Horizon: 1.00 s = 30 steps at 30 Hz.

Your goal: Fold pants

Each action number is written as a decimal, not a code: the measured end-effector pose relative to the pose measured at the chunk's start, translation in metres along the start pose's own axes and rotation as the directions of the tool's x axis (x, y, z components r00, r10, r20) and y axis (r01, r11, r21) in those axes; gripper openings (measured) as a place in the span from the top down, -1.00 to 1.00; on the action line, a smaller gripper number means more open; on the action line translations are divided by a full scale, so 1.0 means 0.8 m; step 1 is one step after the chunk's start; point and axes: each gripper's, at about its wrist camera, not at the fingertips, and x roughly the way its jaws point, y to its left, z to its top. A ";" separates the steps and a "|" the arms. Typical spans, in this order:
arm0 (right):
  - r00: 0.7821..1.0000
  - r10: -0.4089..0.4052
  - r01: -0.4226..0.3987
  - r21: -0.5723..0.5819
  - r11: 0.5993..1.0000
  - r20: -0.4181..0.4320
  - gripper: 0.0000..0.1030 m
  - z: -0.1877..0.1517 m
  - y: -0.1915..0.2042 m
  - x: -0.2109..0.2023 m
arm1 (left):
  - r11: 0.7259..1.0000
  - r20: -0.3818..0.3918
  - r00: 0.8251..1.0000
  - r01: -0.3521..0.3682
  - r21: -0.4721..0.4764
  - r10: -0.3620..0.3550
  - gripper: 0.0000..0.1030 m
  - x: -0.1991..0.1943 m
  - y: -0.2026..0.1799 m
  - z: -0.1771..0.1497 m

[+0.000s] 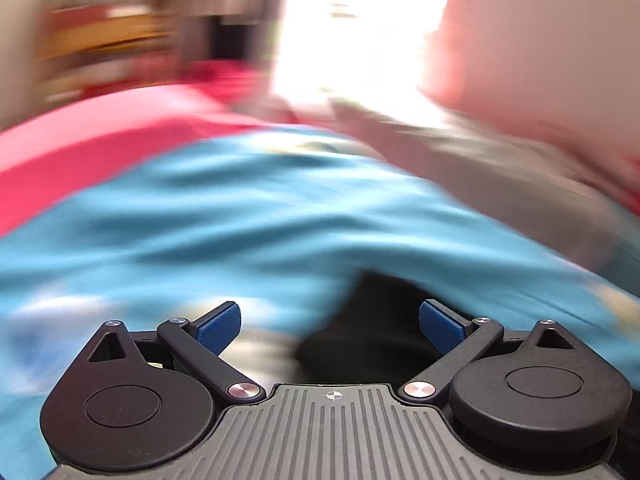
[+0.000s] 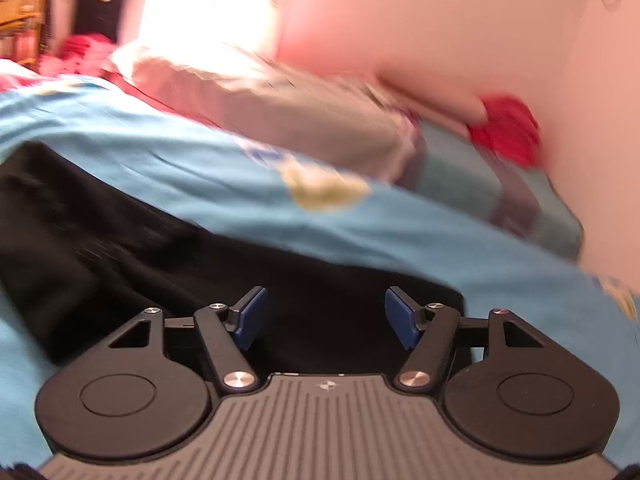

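Black pants (image 2: 132, 240) lie on a blue bedsheet (image 2: 248, 208), running from the far left down to just in front of the right claw (image 2: 324, 318). That claw is spread, blue pads (image 2: 402, 320) apart with nothing between them, low over the dark fabric. The left claw (image 1: 330, 330) is also spread and empty, and only one dark end of the pants shows just ahead of it. Both views are heavily motion-blurred. The step looks like reaching for a grip on the garment edge: best to bring each claw down on a corner or hem, catch only the pants layer and not the sheet, and lift both ends evenly. Grey pillow (image 2: 304, 120) and red cloth (image 2: 506, 132) sit further back. No readable brand, label or writing; the sheet's yellowish print (image 2: 324, 190) is too blurred to read.
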 end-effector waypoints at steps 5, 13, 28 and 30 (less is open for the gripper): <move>0.983 0.160 -0.140 -0.196 0.970 0.087 -0.53 0.030 0.112 -0.025 | 0.919 -0.056 0.949 -0.314 -0.238 0.309 -1.00 0.040 0.095 -0.001; 0.962 0.249 -0.174 -0.444 0.879 0.115 -0.57 0.054 0.307 -0.010 | 0.891 -0.068 0.947 -0.318 -0.325 0.314 -1.00 0.049 0.120 -0.002; 0.923 0.379 -0.384 -0.184 0.905 -0.063 0.56 0.130 0.320 0.062 | 0.920 -0.065 0.972 -0.235 -0.313 0.226 -1.00 0.049 0.125 -0.006; 0.896 0.441 -0.443 -0.048 0.895 -0.048 0.58 0.154 0.272 0.055 | 0.941 -0.049 0.981 -0.195 -0.278 0.189 -1.00 0.040 0.111 -0.008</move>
